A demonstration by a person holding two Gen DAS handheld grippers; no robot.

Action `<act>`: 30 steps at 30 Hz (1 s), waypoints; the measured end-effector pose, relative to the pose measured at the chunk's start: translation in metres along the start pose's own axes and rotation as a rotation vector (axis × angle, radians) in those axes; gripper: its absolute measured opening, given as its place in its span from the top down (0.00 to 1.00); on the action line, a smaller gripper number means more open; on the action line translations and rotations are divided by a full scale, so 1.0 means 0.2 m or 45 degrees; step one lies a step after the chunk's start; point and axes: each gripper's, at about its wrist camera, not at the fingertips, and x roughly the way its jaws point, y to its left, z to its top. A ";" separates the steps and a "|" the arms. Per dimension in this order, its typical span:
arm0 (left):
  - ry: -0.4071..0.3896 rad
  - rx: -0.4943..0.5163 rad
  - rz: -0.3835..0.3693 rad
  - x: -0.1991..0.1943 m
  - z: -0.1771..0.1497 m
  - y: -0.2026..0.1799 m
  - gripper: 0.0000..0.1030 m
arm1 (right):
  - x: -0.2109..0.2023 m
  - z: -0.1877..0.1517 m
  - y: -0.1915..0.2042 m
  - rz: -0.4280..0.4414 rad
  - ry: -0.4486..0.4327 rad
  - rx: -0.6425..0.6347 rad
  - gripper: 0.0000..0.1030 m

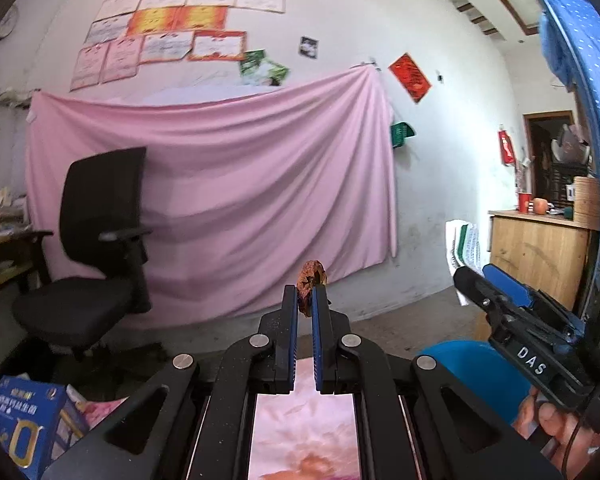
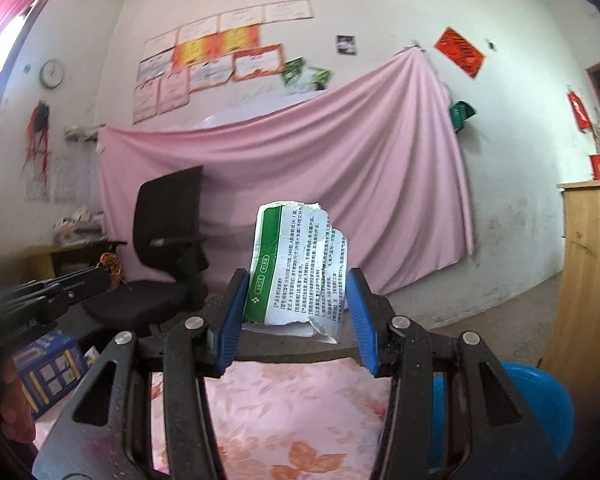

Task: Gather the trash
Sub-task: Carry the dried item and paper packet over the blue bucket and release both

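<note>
1. While both tools are raised level above the pink floral cloth, the carrying step is judged to be in hand.
2. A brown scrap is pinched in the nearly closed left tool.
3. A torn green-and-white packet is clamped in the right tool, its jaws held fairly wide.
4. A blue bin is seen low at right; both pieces likely need lowering over it before release.
</note>
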 end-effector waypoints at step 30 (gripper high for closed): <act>0.150 0.086 -0.351 0.33 -0.11 -0.68 0.96 | -0.19 -0.02 -0.55 -0.312 0.128 0.082 0.26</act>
